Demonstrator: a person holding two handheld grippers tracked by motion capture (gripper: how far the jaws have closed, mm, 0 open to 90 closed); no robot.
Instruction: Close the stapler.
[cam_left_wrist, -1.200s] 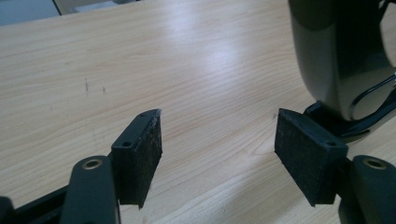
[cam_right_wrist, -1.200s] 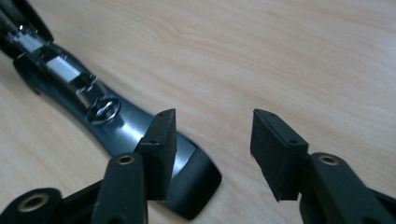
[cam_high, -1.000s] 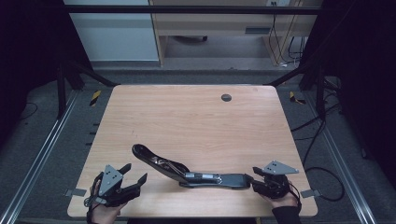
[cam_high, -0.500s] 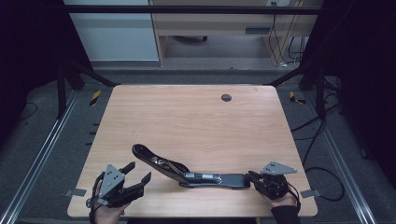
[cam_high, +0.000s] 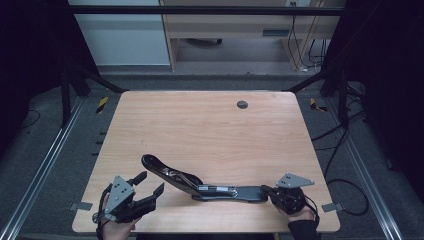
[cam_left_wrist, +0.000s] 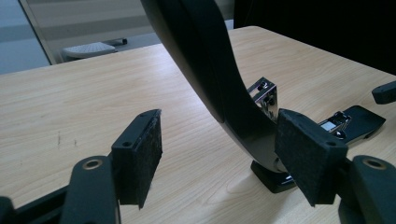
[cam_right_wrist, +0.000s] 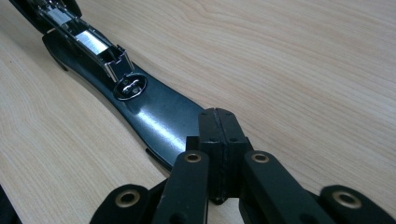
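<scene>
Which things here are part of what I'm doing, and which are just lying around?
In the job: black stapler, opened out; left gripper, open around its raised arm; right gripper, jaws just closed pad to pad at the base's end.
Lying about: round grommet in the tabletop; floor cables; striped floor tape.

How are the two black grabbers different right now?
The left gripper has its jaws wide apart, while the right gripper has its jaws shut together. The left gripper holds nothing beside the stapler's raised arm; the right gripper's tips rest over the stapler's flat base. Both are black and hand-held.
</scene>
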